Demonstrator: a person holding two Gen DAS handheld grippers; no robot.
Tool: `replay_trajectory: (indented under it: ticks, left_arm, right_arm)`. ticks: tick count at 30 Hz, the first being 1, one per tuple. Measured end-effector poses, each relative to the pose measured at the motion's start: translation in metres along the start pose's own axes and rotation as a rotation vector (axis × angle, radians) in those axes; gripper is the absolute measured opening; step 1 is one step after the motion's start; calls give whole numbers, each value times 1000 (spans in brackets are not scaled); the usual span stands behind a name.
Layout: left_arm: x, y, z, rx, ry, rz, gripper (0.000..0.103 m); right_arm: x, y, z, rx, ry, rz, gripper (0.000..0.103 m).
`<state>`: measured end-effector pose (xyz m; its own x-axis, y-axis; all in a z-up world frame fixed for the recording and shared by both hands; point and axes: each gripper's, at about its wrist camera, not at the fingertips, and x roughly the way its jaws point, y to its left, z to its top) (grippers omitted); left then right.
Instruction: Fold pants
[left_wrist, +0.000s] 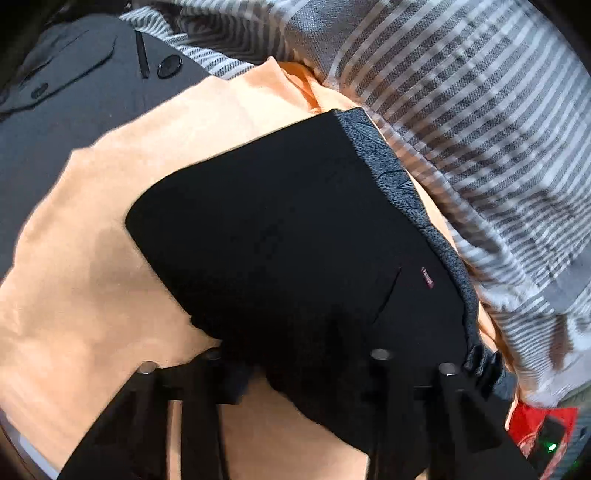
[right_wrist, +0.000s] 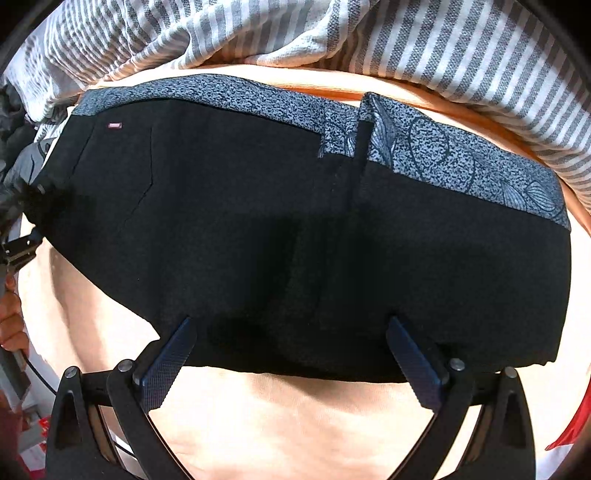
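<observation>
The black pants (right_wrist: 258, 221) lie folded in a compact block on a peach cloth (right_wrist: 288, 417), with a blue-grey patterned waistband (right_wrist: 461, 162) along the far edge. My right gripper (right_wrist: 291, 332) is open, its blue pads (right_wrist: 166, 365) spread over the near edge of the pants. In the left wrist view the pants (left_wrist: 295, 240) lie ahead, waistband (left_wrist: 399, 173) to the right. My left gripper (left_wrist: 299, 354) sits at their near edge with its fingers apart, the tips hidden against the dark fabric.
A grey-and-white striped blanket (right_wrist: 406, 40) is bunched behind the pants and also shows in the left wrist view (left_wrist: 461, 110). A dark grey garment with buttons (left_wrist: 85, 85) lies at the far left. Red items (left_wrist: 539, 428) sit at the lower right.
</observation>
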<state>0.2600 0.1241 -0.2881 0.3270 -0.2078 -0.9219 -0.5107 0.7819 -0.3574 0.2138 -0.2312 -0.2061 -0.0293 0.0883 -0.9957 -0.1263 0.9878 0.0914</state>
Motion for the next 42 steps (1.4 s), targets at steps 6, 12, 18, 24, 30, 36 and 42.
replay_trajectory:
  ticks: [6,12,18,24,30,36,42]
  left_arm:
    - [-29,-46,-15,222,-109,94,27]
    - [-52,-91,-38,475,-221,174,27]
    - [-54,-111,-48,605,-267,207,27]
    - [-60,-121,-57,681,-292,218,27]
    - [-60,-128,-59,708,-299,218,27]
    - [-66,-135,-65,727,-280,172,27]
    - [-88,-170,-85,812,-280,83,27]
  right_arm:
    - [-34,1,26,17,5,97,79]
    - [-81,46,93,-88,5,225,81]
    - [-97,124,165,-196,94,376,97]
    - [-88,214,197,-390,195,306,103]
    - [-46,255,196,-511,353,209,94]
    - [-49,214,192,-446,317,250,17]
    - [-95,144,177,-323,187,402,16]
